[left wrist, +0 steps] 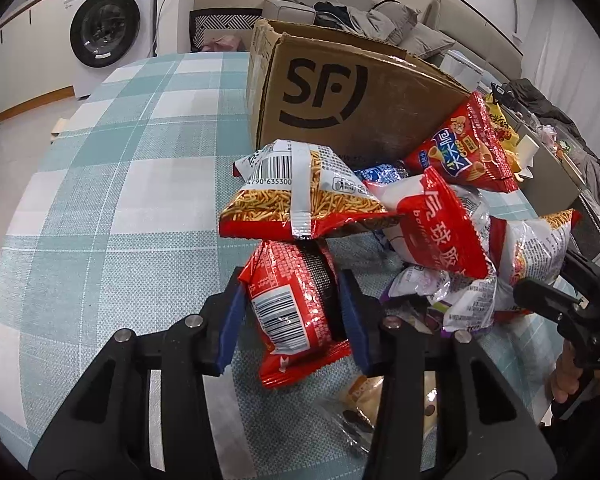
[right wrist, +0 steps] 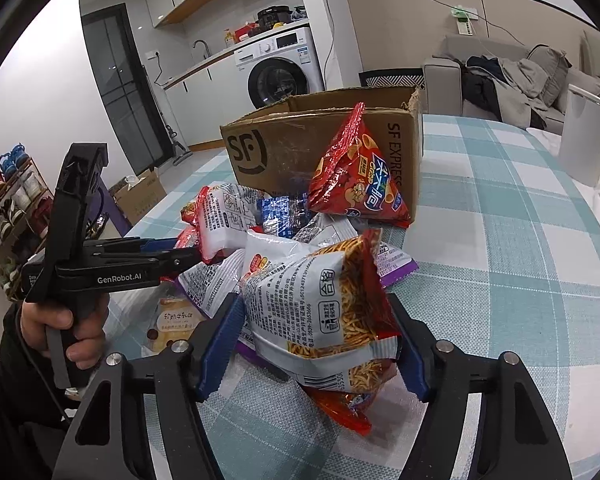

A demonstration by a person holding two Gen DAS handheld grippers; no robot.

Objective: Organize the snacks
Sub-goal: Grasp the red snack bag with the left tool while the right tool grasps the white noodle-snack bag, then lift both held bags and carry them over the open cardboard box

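A pile of snack bags lies on the checked tablecloth [left wrist: 100, 200] in front of an open SF cardboard box [left wrist: 360, 92] [right wrist: 292, 148]. My left gripper [left wrist: 292, 280] is shut on a red snack bag [left wrist: 296, 312] with a barcode, its blue pads pressing both sides. My right gripper [right wrist: 314, 308] is shut on a white and red bag of fried noodle sticks [right wrist: 320, 300] at the near edge of the pile. A red cone-crisp bag [left wrist: 460, 144] [right wrist: 360, 172] leans on the box. A second noodle-stick bag [left wrist: 300, 192] lies behind the left gripper.
A clear pack of pastry [left wrist: 364, 396] [right wrist: 172, 320] lies on the cloth between the two grippers. A white appliance [right wrist: 584, 136] stands at the table's far right. Beyond the table are a washing machine [left wrist: 104, 28] and a sofa [right wrist: 500, 72]. Bare cloth stretches left of the box.
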